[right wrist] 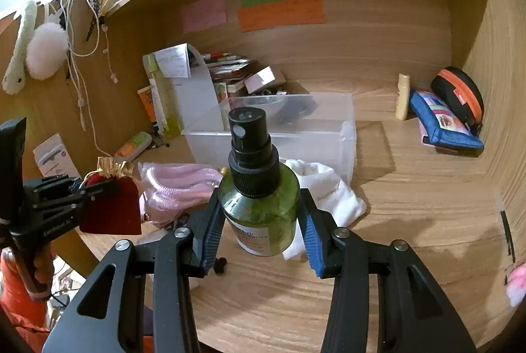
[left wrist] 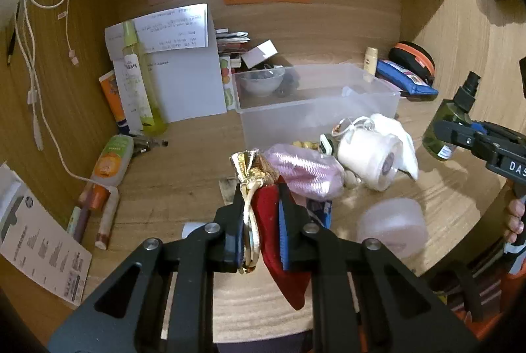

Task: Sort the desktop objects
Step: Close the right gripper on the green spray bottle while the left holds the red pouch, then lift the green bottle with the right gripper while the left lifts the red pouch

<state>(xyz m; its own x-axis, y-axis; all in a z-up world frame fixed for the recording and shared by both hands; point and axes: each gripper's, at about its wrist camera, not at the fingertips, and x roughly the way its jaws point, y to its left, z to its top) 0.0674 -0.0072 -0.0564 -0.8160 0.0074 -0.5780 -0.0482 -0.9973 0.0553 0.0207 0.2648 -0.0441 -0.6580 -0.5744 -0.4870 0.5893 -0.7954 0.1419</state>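
My left gripper [left wrist: 263, 205] is shut on a red velvet pouch [left wrist: 279, 241] with a gold top and holds it above the wooden desk; the pouch also shows in the right wrist view [right wrist: 111, 208]. My right gripper [right wrist: 259, 221] is shut on a green spray bottle [right wrist: 259, 208] with a black pump, held upright above the desk; the bottle shows at the right of the left wrist view [left wrist: 447, 126]. A clear plastic bin [left wrist: 315, 103] stands behind, in the middle of the desk [right wrist: 411, 188].
A pink ribbed bag [left wrist: 305, 175], a toilet roll [left wrist: 371, 155] and a white cloth [right wrist: 332, 188] lie before the bin. Bottles and tubes [left wrist: 131, 83] stand at the left wall. A blue pouch [right wrist: 443, 123] and an orange-black case [right wrist: 460, 96] sit back right. Cables [left wrist: 33, 57] hang left.
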